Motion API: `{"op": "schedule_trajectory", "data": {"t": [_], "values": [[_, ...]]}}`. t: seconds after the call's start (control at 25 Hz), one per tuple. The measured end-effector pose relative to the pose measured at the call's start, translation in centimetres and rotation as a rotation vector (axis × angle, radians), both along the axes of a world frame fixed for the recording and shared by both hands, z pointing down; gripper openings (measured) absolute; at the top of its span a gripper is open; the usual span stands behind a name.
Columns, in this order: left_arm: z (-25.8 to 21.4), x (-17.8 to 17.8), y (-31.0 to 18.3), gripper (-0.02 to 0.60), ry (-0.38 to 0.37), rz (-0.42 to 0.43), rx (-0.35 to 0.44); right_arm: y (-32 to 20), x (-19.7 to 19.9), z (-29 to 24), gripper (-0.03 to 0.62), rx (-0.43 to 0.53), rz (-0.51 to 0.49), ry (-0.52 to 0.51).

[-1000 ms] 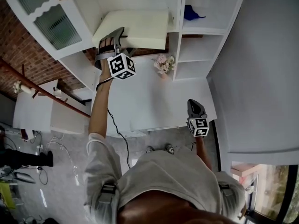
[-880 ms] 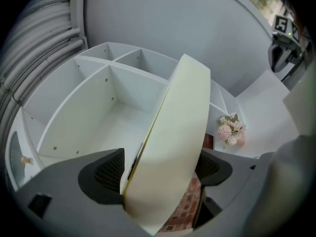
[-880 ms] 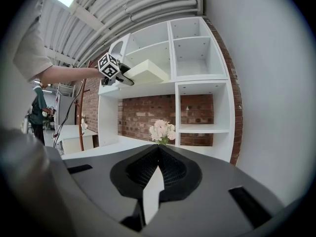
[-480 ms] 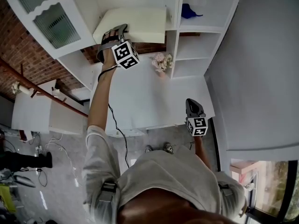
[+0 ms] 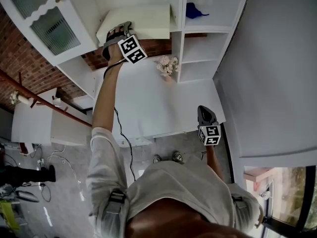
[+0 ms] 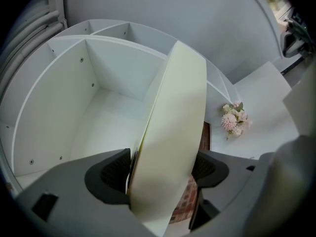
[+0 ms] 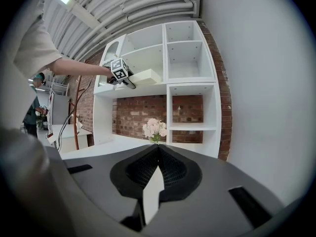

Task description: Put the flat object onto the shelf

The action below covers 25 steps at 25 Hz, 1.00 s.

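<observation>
The flat object (image 5: pixel 143 20), a thick cream-white slab, lies about level. Its far part is inside the upper left compartment of the white shelf (image 5: pixel 177 9), and its near end juts past the front edge. The left hand-held gripper (image 5: pixel 123 29), its jaws just closing, clamps that near end with pads on both faces.

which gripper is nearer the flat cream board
Left. The left gripper clamps the flat cream board at the white shelf, its jaws having just closed tighter; the right gripper hangs low by the white desk, far from it.
</observation>
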State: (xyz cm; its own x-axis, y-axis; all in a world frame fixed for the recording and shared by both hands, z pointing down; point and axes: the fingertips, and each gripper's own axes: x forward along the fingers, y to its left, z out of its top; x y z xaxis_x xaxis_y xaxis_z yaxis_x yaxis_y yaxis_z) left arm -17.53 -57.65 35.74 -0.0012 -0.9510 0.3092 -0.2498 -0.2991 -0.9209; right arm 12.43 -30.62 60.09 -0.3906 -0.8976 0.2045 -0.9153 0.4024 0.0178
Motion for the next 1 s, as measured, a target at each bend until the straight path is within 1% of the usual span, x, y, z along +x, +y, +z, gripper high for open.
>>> {"op": "schedule_trajectory", "data": {"t": [0.2,0.28,0.36,0.44,0.52,0.64,0.72,0.84,0.92,0.96,1.0], "values": [[-0.1,0.3,-0.5,0.374,0.000,-0.008,0.003,0.1,0.0,-0.2,0.029,0.006,-0.004,0.000],[0.0,0.5,-0.4,0.378,0.009,0.003,-0.009,0.2,0.1,-0.2,0.029,0.008,-0.006,-0.001],[0.7,0.7,-0.2,0.464,0.007,0.027,-0.035,0.3,0.3,-0.3,0.029,0.009,-0.006,-0.003],[1.3,0.8,0.1,0.500,-0.009,0.047,-0.047,0.4,0.5,-0.4,0.029,0.010,-0.004,-0.002],[1.2,0.7,0.6,0.512,0.006,0.055,-0.037,0.4,0.6,-0.4,0.029,0.011,-0.002,-0.001],[0.5,0.0,1.8,0.512,0.060,0.052,0.004,0.4,0.7,-0.3,0.029,0.011,-0.001,-0.001],[-0.3,-0.3,3.0,0.512,0.120,0.060,0.036,0.5,0.7,-0.3,0.029,0.009,-0.004,0.001],[-1.9,-0.4,4.9,0.511,0.256,0.081,0.090,0.4,0.3,-0.2,0.029,0.003,-0.015,0.006],[-2.9,0.0,6.0,0.509,0.370,0.108,0.127,0.4,-0.2,-0.1,0.029,0.002,-0.025,0.006],[-3.3,0.3,6.5,0.508,0.441,0.125,0.141,0.3,-0.4,-0.2,0.029,0.002,-0.031,0.006],[-3.8,0.7,6.9,0.508,0.528,0.144,0.150,0.3,-0.7,-0.2,0.029,0.003,-0.036,0.007]]}}
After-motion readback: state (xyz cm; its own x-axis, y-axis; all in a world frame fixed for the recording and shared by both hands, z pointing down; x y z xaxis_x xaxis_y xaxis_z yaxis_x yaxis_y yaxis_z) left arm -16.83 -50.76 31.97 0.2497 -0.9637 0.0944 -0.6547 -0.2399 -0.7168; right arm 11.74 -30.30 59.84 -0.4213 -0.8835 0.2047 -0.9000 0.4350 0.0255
